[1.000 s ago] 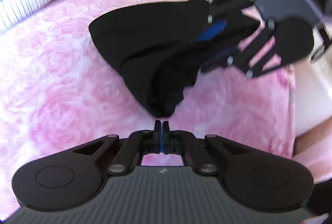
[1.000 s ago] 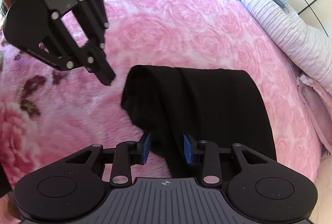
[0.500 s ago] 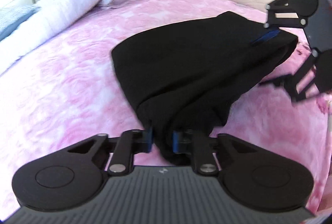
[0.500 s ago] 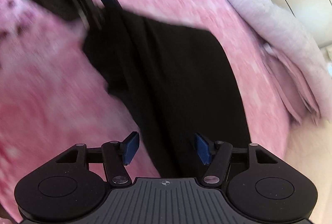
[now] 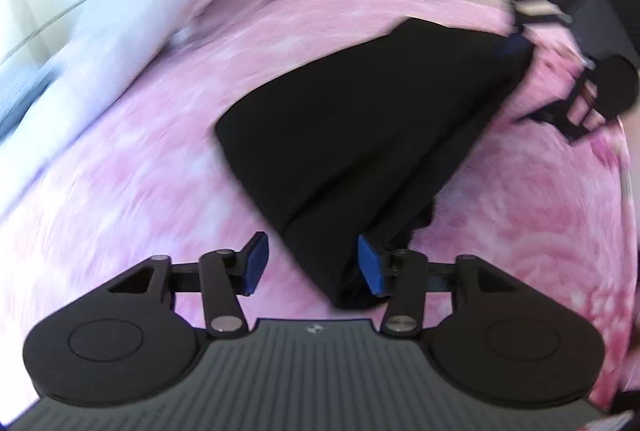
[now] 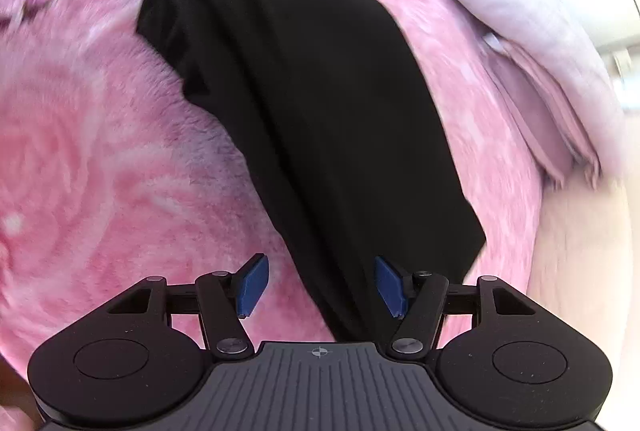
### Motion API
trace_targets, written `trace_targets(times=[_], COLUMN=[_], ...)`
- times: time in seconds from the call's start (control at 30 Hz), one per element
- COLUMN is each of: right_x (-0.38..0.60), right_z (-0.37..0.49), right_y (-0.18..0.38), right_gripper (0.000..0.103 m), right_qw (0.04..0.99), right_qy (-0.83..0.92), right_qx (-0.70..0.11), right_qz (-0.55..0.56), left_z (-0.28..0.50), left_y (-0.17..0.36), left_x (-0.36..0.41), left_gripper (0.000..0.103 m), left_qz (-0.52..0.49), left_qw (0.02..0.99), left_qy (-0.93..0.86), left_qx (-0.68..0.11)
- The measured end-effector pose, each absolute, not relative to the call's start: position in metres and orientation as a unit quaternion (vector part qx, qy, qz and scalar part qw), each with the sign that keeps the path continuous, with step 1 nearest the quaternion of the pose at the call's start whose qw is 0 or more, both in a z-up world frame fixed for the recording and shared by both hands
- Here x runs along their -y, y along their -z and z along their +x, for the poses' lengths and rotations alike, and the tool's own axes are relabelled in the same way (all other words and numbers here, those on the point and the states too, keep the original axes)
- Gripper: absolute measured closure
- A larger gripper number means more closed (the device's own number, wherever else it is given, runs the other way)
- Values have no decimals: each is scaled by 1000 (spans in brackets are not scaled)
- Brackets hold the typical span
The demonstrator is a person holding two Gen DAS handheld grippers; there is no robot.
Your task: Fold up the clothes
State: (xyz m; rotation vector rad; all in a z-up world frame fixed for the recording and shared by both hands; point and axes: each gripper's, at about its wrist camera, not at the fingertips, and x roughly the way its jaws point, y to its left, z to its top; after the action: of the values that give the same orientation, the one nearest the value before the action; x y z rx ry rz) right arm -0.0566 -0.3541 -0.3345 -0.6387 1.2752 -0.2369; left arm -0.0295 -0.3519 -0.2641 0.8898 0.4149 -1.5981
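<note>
Both sets of fingers have spread since a second ago, when the left pair was shut. The left gripper (image 5: 308, 263) now straddles the near end of the black cloth (image 5: 372, 119), open; the right gripper (image 6: 320, 285) stands open over the opposite end. The cloth lies long on the pink bed (image 5: 132, 175), its axis running between the two, each equally near its own end.
</note>
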Motion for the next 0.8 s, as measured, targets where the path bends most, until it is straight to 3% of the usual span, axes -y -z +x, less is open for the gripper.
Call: trace_targets(times=[0.07,0.13,0.27,0.67,0.8], right_x=[353,357,360,360,384], right_z=[-52,-48,-47,-57,-72], right_y=[343,355,355,290,263], right_gripper=[42,42,42,42,41], right_qw=[748,743,745,755,765], right_qy=[98,92,113,187,248], right_qx=[-580,-584,-593,-608,-591], right_qz=[-307,-312,-282,-159,-61], left_z=[-40,-43,-56,-2,37], left_y=[283,298,297,259,245], left_x=[361,364,353,337,326], left_gripper=[58,73,85,85,62], left_qz=[419,433,427,293,204], left_qw=[564,556,579,593,614], left_qy=[696,695,676,654,633], left_qx=[-148,-142,-162,-367,-425])
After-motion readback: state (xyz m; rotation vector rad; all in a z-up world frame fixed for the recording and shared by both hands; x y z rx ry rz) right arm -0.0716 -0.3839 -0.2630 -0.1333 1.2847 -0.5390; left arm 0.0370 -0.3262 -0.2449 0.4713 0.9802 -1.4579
